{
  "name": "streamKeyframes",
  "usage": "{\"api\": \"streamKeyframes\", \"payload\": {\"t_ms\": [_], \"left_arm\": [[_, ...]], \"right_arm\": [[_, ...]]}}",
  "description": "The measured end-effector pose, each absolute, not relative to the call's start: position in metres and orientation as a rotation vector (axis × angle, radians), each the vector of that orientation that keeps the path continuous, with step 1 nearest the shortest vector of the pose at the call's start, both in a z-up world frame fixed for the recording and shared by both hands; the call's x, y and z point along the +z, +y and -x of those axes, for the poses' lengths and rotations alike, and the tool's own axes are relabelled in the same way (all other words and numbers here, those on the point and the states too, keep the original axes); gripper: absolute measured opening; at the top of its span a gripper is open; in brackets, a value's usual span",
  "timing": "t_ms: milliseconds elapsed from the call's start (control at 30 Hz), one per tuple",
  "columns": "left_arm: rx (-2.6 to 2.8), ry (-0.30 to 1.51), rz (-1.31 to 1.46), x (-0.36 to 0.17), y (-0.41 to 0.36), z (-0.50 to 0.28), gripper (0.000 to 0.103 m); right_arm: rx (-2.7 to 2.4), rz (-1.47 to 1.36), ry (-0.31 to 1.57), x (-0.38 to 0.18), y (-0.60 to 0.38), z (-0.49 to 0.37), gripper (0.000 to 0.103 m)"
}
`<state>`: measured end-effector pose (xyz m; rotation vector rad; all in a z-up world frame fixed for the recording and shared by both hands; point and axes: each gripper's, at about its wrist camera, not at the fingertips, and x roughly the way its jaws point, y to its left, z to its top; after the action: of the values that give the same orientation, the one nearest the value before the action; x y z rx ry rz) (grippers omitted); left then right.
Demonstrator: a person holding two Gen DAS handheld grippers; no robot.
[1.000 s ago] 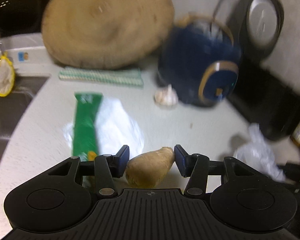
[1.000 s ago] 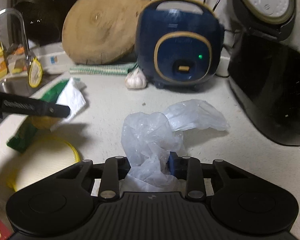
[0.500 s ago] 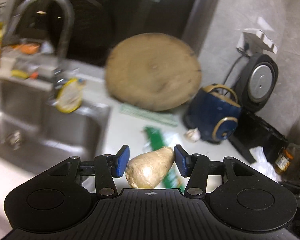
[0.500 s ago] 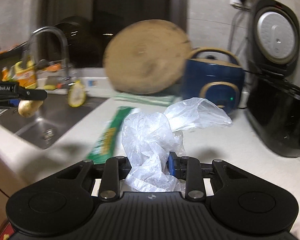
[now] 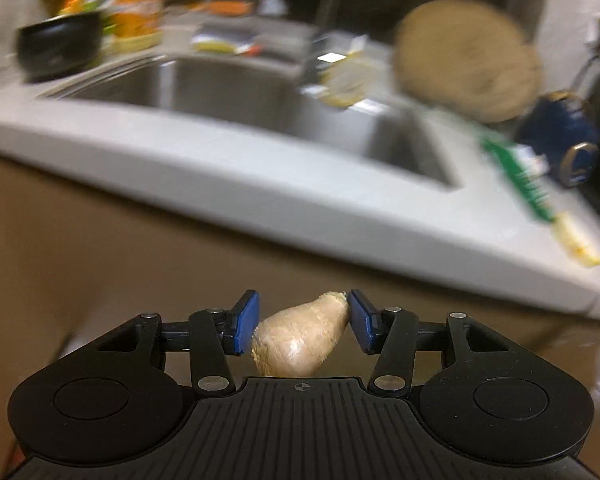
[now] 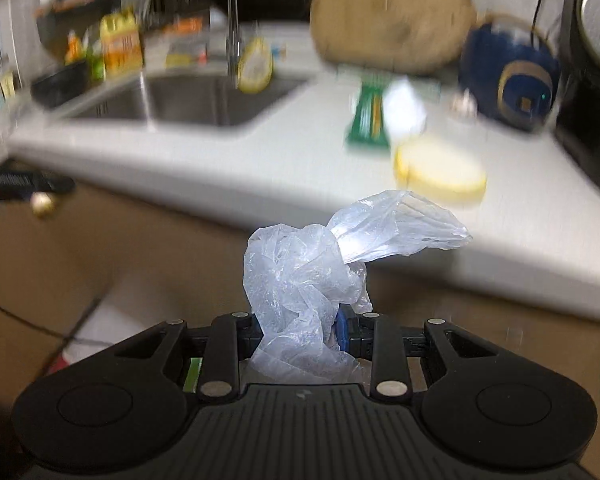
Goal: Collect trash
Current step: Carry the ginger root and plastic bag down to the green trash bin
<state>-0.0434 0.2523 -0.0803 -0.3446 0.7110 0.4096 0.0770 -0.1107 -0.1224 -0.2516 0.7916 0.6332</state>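
Observation:
In the left wrist view a beige piece of ginger (image 5: 296,344) sits crosswise between the blue pads, and my left gripper (image 5: 302,320) is shut on it. It hangs in front of the brown cabinet front, below the counter edge. In the right wrist view a crumpled clear plastic bag (image 6: 308,272) stands up out of my right gripper (image 6: 300,328), which is shut on its lower part. The bag hides the left pad. At the far left of that view the left gripper (image 6: 24,184) shows with the ginger (image 6: 42,202) in it.
A white counter (image 6: 204,168) with a steel sink (image 5: 260,92) and a faucet (image 6: 232,20) runs across both views. On it lie a green wrapper (image 6: 370,120), a yellow-rimmed disc (image 6: 440,172), a round wooden board (image 6: 392,16), a blue appliance (image 6: 508,76) and a black cooker (image 6: 592,60).
Both grippers have pulled back off the counter and swung left, and now hang in front of the cabinet below the counter edge. The ginger and the bag stay gripped as before.

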Motion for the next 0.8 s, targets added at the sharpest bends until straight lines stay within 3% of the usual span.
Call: {"api": "streamKeyframes", "payload": {"t_ms": [100, 133, 167, 233, 267, 433, 800], "left_arm": [[0.453, 0.785, 0.376, -0.106, 0.266, 0.057, 0.051], [0.446, 0.822, 0.400, -0.119, 0.265, 0.058, 0.034], [0.437, 0.856, 0.414, -0.130, 0.263, 0.057, 0.023], [0.375, 0.955, 0.474, -0.164, 0.249, 0.050, 0.017], [0.336, 0.978, 0.500, -0.178, 0.241, 0.048, 0.009], [0.228, 1.022, 0.671, -0.244, 0.211, 0.030, 0.009], [0.153, 1.098, 0.836, -0.295, 0.158, 0.036, 0.009]], "right_arm": [[0.618, 0.282, 0.897, -0.151, -0.111, -0.065, 0.029], [0.613, 0.290, 0.921, -0.158, -0.112, -0.063, 0.029], [0.606, 0.298, 0.949, -0.166, -0.113, -0.061, 0.029], [0.597, 0.306, 0.992, -0.183, -0.118, -0.058, 0.029], [0.593, 0.309, 1.010, -0.192, -0.120, -0.058, 0.029], [0.586, 0.321, 1.107, -0.246, -0.125, -0.062, 0.029], [0.692, 0.358, 1.218, -0.312, -0.092, -0.076, 0.029]]}}
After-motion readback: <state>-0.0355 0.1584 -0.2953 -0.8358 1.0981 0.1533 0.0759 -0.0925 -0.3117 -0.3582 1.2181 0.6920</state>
